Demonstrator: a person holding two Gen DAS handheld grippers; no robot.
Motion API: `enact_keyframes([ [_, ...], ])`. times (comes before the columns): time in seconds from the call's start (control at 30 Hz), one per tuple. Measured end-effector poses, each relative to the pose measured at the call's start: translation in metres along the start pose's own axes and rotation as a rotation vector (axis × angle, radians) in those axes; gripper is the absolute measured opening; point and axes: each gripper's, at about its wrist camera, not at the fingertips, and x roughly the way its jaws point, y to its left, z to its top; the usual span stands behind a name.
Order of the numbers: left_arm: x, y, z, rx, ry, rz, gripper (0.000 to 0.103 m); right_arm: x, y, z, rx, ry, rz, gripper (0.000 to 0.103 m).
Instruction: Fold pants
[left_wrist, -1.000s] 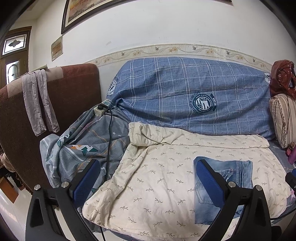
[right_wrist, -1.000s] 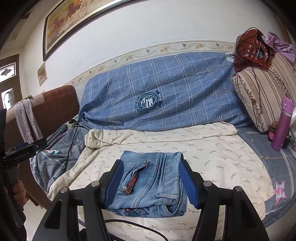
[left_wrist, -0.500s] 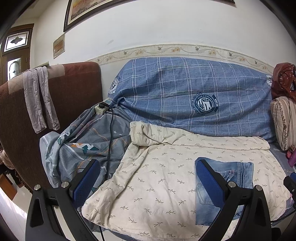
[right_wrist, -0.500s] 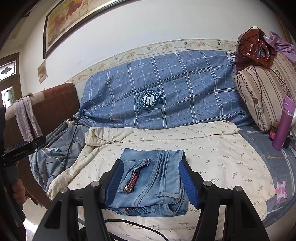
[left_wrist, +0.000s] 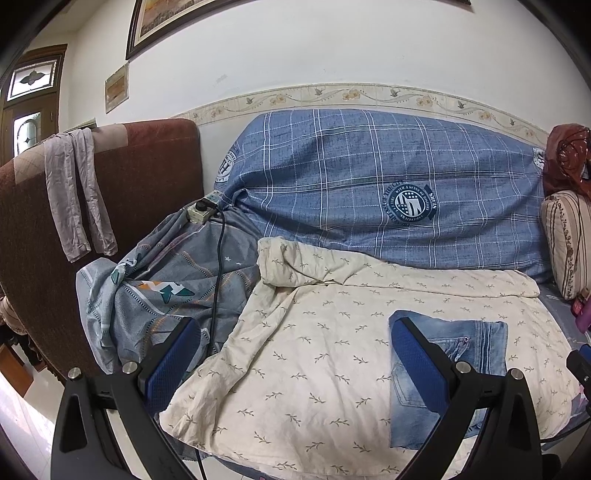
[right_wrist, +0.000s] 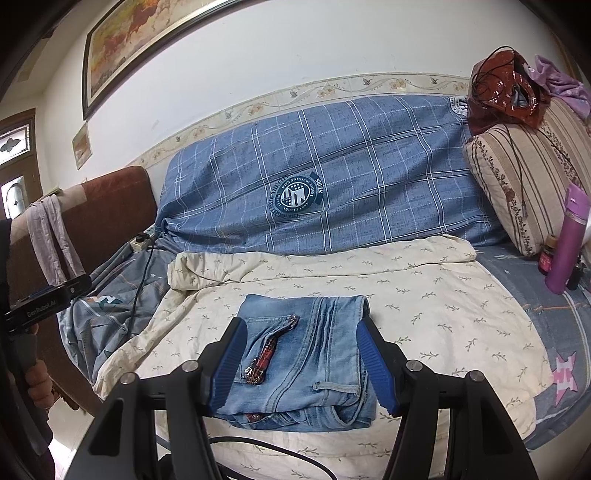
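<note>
Pants (right_wrist: 306, 354) folded on cream sheet (right_wrist: 424, 306) — unchanged, left gripper (left_wrist: 295, 363), right gripper (right_wrist: 301, 365) still agape, empty.

Soft, even daylight is filling both my views, brightest off the white wall (left_wrist: 332, 48), casting only faint shadows under my jaws, while the fisheye is bending the picture frame (right_wrist: 122, 55) and darkening every corner, everything staying sharp.

Folded jeans (right_wrist: 306, 354) on a sheet (right_wrist: 424, 295) over a sofa (right_wrist: 332, 177), striped cushion (right_wrist: 524, 177) right, power strip (right_wrist: 142, 240) left
</note>
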Motion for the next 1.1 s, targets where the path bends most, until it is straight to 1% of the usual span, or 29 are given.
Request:
enact_keyframes([
  [0.3,0.002,-0.002,0.0,0.002,0.002,-0.007,0.103,0.003,-0.003,0.001,0.005,0.001,-0.003,0.064],
  [0.73,0.013,-0.003,-0.002,0.004,0.014,-0.008,0.103,0.009,-0.011,0.003,0.007,0.006,-0.035,0.064],
  [0.93,0.022,-0.004,-0.004,0.003,0.025,-0.006,0.103,0.013,-0.016,0.005,0.012,0.012,-0.067,0.064],
  [1.1,0.035,-0.007,-0.01,0.013,0.055,-0.008,0.103,0.02,-0.027,0.004,0.033,0.032,-0.101,0.064],
])
